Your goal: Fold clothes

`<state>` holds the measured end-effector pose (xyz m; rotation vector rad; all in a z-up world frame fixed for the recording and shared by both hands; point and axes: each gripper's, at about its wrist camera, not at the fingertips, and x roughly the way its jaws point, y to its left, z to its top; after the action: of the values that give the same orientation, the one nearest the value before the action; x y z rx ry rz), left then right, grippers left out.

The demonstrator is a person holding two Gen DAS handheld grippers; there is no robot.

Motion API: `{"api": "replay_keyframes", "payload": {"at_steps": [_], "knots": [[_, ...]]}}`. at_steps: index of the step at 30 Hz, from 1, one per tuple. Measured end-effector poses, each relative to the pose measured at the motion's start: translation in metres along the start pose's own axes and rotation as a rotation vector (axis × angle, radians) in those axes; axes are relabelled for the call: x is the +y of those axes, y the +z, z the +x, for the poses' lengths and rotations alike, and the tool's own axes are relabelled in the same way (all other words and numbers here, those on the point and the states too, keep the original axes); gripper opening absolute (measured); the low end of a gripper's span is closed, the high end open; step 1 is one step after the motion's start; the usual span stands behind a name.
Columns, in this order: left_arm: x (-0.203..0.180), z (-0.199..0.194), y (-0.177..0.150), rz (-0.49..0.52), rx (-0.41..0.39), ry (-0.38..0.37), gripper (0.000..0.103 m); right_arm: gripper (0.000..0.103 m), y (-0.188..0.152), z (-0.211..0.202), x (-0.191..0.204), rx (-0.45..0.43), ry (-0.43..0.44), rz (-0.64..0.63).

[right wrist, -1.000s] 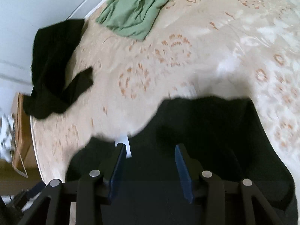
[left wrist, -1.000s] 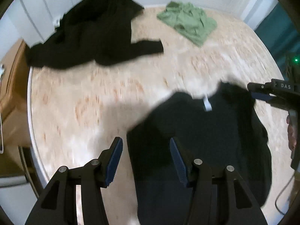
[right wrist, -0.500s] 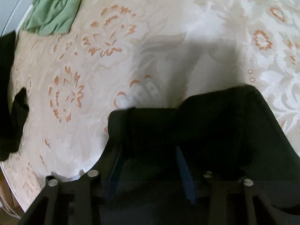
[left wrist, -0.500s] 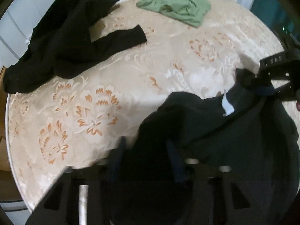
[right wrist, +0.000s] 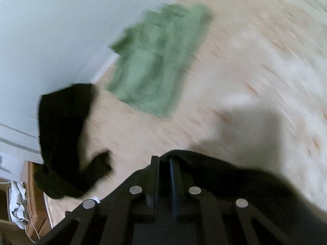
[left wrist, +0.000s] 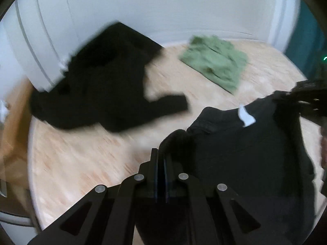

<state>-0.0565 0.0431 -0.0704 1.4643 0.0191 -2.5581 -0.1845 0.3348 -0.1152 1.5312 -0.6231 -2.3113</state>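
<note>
The left gripper (left wrist: pixel 161 159) and the right gripper (right wrist: pixel 164 164) both have jaws closed on the dark shirt (left wrist: pixel 245 153). Beyond the jaws, a black garment (left wrist: pixel 102 85) and a green garment (left wrist: pixel 214 65) lie on the table (left wrist: pixel 81 159).

This looks like a room in a home. A round worktop under a cream tablecloth with an orange floral pattern (left wrist: pixel 85 163) stands against white panelled walls (left wrist: pixel 163 6). Loose laundry lies on it: a crumpled black garment (left wrist: pixel 102 81) and a rumpled green shirt (left wrist: pixel 216 63). A wooden cabinet (right wrist: pixel 34 194) stands beside the worktop.
</note>
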Motion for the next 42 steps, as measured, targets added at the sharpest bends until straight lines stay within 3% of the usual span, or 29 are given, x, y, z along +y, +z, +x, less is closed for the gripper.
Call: {"api": "replay_keyframes", "payload": {"at_steps": [5,6,8,9,11,15,18,25,30,34,37,42], "knots": [[0.044,0.005,0.011,-0.198,0.113,0.059,0.013,0.007,0.008,0.035,0.031,0.018,-0.084,-0.051],[0.057,-0.003,0.005,-0.230,0.098,0.026,0.014,0.007,0.007,0.043,0.029,0.031,-0.102,-0.049],[0.083,-0.018,-0.016,-0.277,0.090,-0.028,0.027,0.011,0.005,0.056,0.018,0.053,-0.144,-0.037],[0.093,-0.025,-0.030,-0.295,0.101,-0.062,0.040,0.016,0.002,0.058,0.011,0.065,-0.144,-0.021],[0.111,-0.038,-0.063,-0.325,0.132,-0.122,0.048,0.060,-0.009,0.054,-0.006,0.093,-0.095,0.029],[0.133,-0.061,-0.134,-0.395,0.211,-0.190,0.048,0.059,-0.034,0.040,-0.040,0.144,0.011,0.125],[0.141,-0.071,-0.185,-0.528,0.257,-0.275,0.048,0.062,-0.072,-0.002,-0.069,0.166,0.090,0.155],[0.114,-0.077,-0.269,-0.672,0.365,-0.413,0.048,0.063,-0.182,-0.100,-0.176,0.301,-0.025,0.303],[0.093,-0.096,-0.306,-0.655,0.396,-0.447,0.048,0.063,-0.241,-0.179,-0.235,0.233,-0.075,0.412],[0.083,-0.123,-0.319,-0.542,0.387,-0.403,0.048,0.063,-0.275,-0.225,-0.249,0.170,-0.120,0.406],[0.077,-0.140,-0.334,-0.454,0.386,-0.373,0.048,0.063,-0.299,-0.243,-0.251,0.148,-0.142,0.375],[0.064,-0.158,-0.371,-0.306,0.384,-0.377,0.048,0.063,-0.324,-0.248,-0.261,0.140,-0.091,0.405]]}}
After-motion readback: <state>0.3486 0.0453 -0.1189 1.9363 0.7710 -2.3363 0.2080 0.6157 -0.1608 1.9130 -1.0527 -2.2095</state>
